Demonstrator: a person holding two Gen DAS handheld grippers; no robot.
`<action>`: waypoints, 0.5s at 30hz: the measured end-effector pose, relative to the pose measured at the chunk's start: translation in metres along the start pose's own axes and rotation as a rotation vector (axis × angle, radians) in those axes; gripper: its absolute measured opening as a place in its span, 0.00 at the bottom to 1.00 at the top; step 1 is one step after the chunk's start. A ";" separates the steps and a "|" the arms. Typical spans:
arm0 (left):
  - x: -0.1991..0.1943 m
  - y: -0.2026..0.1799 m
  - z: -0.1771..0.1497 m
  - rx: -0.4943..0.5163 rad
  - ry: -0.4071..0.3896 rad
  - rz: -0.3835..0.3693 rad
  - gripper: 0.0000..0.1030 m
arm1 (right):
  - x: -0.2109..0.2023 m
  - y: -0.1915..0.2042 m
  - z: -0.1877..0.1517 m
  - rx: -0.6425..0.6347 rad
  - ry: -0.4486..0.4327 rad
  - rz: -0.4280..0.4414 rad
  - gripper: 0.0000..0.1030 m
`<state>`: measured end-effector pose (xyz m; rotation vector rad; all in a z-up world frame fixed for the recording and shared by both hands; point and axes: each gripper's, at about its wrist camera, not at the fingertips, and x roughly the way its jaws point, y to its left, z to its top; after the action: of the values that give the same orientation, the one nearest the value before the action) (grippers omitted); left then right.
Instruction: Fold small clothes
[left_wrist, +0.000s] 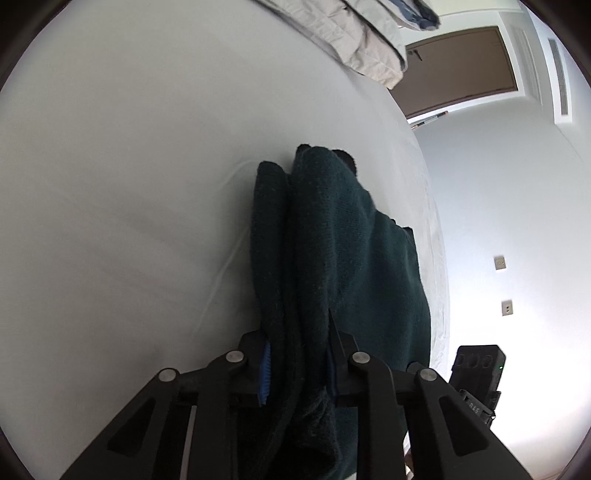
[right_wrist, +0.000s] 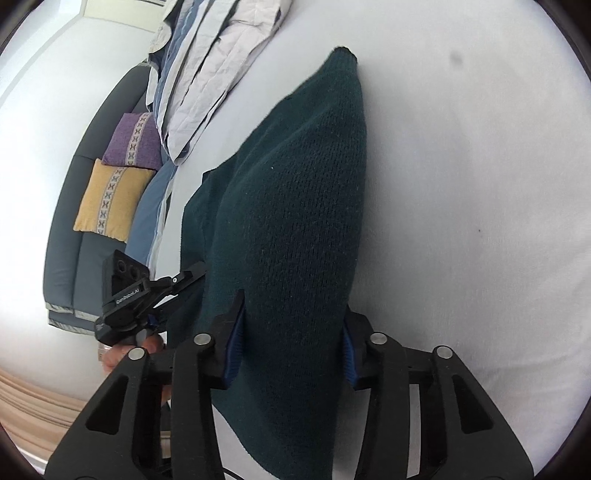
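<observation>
I see one dark green knit garment (right_wrist: 295, 221), thick and coarse in weave, bunched into long vertical folds rather than lying flat. Its near end is lifted off the white bed sheet (left_wrist: 110, 221), while the far end trails down onto that sheet, narrowing to a dark tip. It hangs near the sheet's edge, well short of the pale clothes heaped farther along it.

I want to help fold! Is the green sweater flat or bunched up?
Bunched up. The green sweater hangs in thick doubled folds, gathered between both grippers' fingers above the white bed.
</observation>
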<state>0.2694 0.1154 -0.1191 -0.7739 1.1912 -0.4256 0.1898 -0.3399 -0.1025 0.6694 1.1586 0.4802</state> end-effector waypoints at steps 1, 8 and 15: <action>-0.005 -0.007 -0.002 0.013 -0.003 -0.002 0.23 | -0.005 0.007 -0.001 -0.017 -0.009 -0.008 0.36; -0.040 -0.064 -0.052 0.176 -0.006 0.027 0.23 | -0.056 0.047 -0.031 -0.089 -0.051 -0.005 0.35; -0.054 -0.088 -0.126 0.246 0.009 0.025 0.23 | -0.117 0.055 -0.100 -0.127 -0.096 -0.033 0.35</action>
<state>0.1415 0.0529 -0.0401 -0.5442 1.1311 -0.5443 0.0557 -0.3550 -0.0097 0.5571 1.0386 0.4841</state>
